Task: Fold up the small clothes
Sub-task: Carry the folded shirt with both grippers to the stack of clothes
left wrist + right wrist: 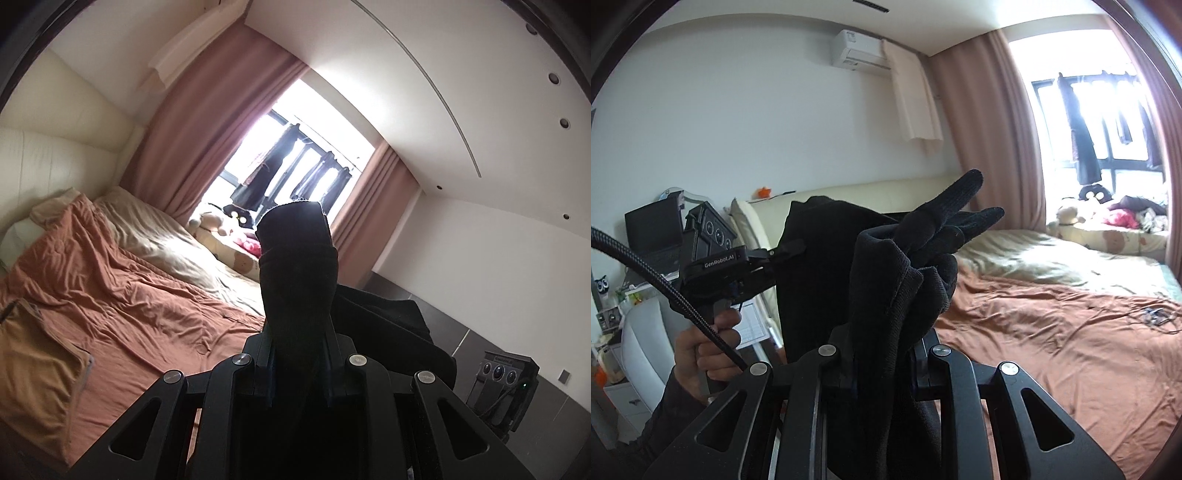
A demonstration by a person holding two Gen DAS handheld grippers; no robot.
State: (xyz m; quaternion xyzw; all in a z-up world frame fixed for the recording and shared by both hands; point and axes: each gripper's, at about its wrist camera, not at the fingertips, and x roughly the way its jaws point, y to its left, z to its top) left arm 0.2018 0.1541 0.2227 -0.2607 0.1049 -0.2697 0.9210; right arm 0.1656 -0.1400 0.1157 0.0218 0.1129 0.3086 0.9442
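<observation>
In the left wrist view my left gripper (pixel 299 343) is shut on a black cloth (pixel 295 266) that stands up between its fingers, held in the air above the bed. The right wrist view shows my right gripper (pixel 882 350) shut on a black knit glove (pixel 934 236), whose fingers point up and to the right. Behind the glove hangs a wider piece of black cloth (pixel 812 280). The left gripper (pixel 786 249) pinches its upper left edge. I cannot tell whether glove and cloth are one piece.
Below lies a bed with a rumpled orange-brown duvet (pixel 1052 332) and a beige sheet (pixel 1034 258). A person's hand (pixel 709 343) holds the left gripper's handle, and a braided cable (pixel 646 273) runs past it. White drawers (pixel 631 391) stand at the left. Curtains (pixel 990 129) frame the window.
</observation>
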